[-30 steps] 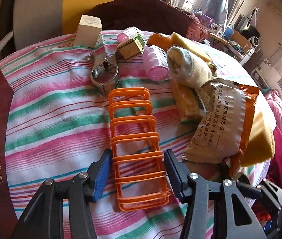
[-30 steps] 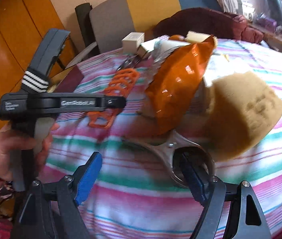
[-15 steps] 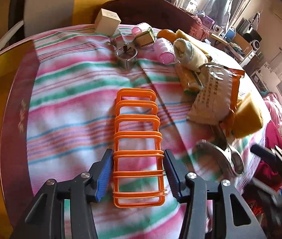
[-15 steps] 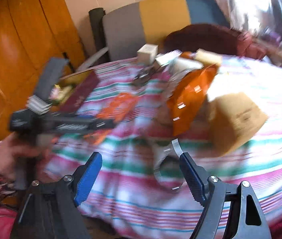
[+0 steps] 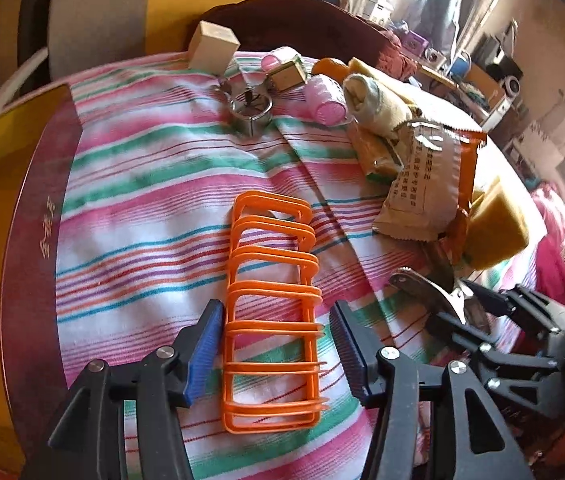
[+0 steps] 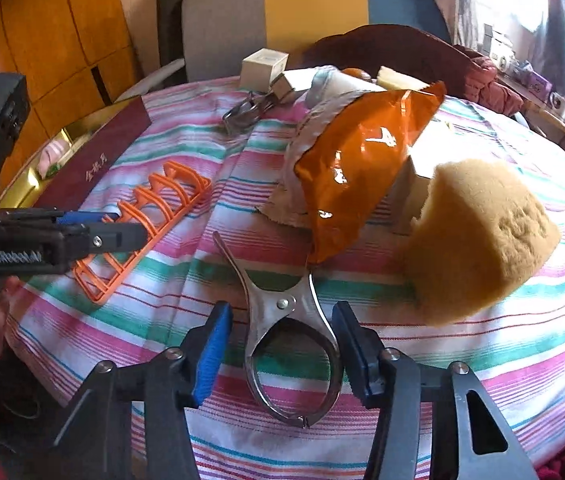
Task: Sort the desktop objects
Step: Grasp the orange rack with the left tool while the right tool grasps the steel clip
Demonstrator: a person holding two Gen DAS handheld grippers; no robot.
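An orange plastic rack (image 5: 270,288) lies flat on the striped tablecloth (image 5: 142,200). My left gripper (image 5: 275,332) straddles its near half; the jaws are opening, with a small gap between each blue pad and the rack. A metal spring clamp (image 6: 282,308) lies in front of my right gripper (image 6: 282,340). Its ring sits between the closing jaws. The right pad is almost on the ring, the left pad still stands off. The rack (image 6: 150,200) and the left gripper's body (image 6: 54,240) show at the left of the right wrist view.
An orange snack bag (image 6: 362,160) and a yellow sponge (image 6: 478,240) lie just beyond the clamp. Further back are a second metal clamp (image 5: 250,108), a small box (image 5: 212,46), pink curlers (image 5: 324,98) and a rolled towel (image 5: 374,104). A maroon and gold box (image 5: 30,240) lies along the left edge.
The left gripper drew back along the table with the rack, then its jaws widened off it. The right gripper swung to centre on the metal clamp, and its jaws narrowed around the ring.
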